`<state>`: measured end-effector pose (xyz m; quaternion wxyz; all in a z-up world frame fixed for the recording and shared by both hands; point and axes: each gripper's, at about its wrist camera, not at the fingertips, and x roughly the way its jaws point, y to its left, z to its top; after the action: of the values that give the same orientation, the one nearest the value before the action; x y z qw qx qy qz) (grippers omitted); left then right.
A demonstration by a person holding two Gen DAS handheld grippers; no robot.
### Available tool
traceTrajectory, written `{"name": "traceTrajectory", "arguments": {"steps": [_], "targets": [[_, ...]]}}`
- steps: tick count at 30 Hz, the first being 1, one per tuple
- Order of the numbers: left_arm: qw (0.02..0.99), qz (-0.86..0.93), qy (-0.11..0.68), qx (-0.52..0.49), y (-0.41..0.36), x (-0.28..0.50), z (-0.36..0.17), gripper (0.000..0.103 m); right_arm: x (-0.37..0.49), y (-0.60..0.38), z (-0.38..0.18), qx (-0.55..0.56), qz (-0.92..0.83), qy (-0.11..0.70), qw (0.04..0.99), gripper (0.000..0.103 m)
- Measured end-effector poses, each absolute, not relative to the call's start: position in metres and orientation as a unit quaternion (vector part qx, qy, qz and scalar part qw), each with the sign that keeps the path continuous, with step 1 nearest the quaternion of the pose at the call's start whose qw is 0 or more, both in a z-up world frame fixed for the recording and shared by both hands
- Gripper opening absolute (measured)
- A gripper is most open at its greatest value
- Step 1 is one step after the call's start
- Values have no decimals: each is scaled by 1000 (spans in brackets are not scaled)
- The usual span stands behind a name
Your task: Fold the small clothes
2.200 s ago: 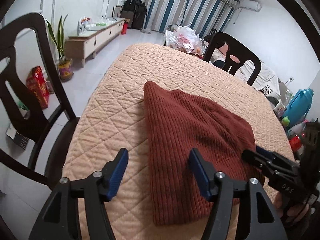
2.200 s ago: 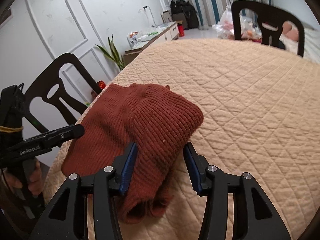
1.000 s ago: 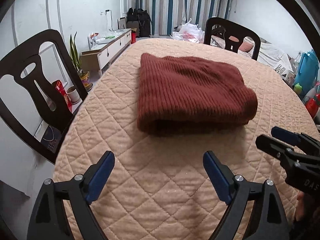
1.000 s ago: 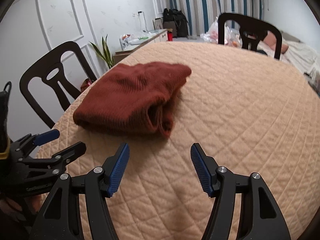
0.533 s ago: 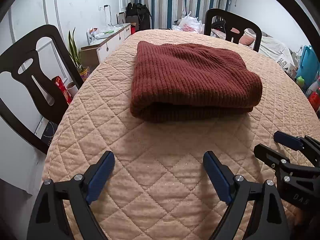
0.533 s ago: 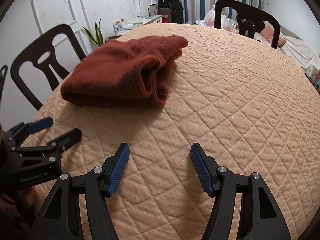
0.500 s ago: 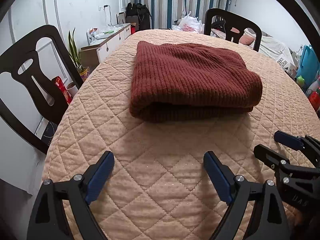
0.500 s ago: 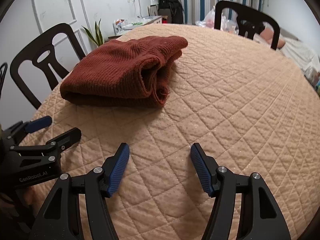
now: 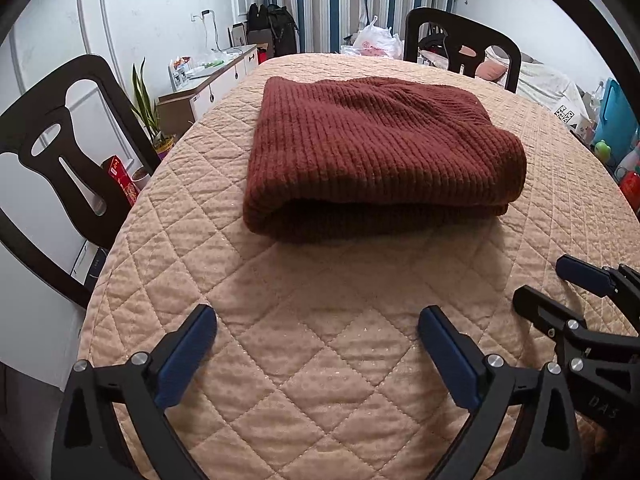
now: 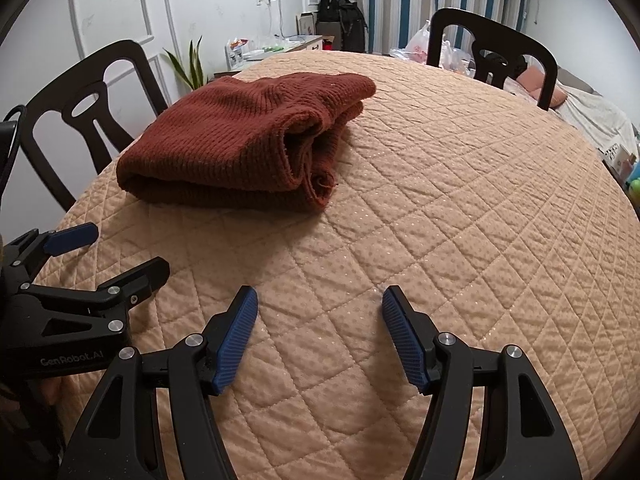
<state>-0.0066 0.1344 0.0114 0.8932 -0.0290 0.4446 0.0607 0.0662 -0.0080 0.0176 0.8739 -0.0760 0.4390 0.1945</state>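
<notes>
Knitwear is lying folded on the bench (image 9: 360, 360): the rust-brown sweater (image 9: 372, 148) is sitting as a thick, layered bundle toward the bench's far left part, close to its left edge where a dark chair (image 9: 52, 168) is standing. The quilted peach cover under it is otherwise bare on the near side.

Both tools are hanging back over the near edge, well apart from the garment. The left gripper (image 9: 316, 360) is spreading its blue pads wide and grasping nothing; the right gripper (image 10: 320, 336) is likewise released and empty, with only quilt showing between its fingers.

From the left gripper the bundle is lying straight ahead, its rounded fold edge facing the camera and its long axis running across the view, side to side. From the right gripper the sweater (image 10: 248, 148) is sitting ahead and off to the left, presenting its open end, where the stacked layers and raw hems are showing. So the left hand is looking like the better-aligned one for any further touch, while the right would be reaching across.

Judging by the compact shape, the folding of this piece is appearing essentially done; a remaining move would probably be squaring it or setting it aside.
</notes>
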Motion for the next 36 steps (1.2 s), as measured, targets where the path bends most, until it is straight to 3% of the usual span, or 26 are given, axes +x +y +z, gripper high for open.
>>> {"name": "traceTrajectory", "arguments": {"steps": [36], "targets": [[893, 61, 445, -29, 135, -5, 12, 103, 67, -7, 17, -76, 196, 437, 875, 71]]}}
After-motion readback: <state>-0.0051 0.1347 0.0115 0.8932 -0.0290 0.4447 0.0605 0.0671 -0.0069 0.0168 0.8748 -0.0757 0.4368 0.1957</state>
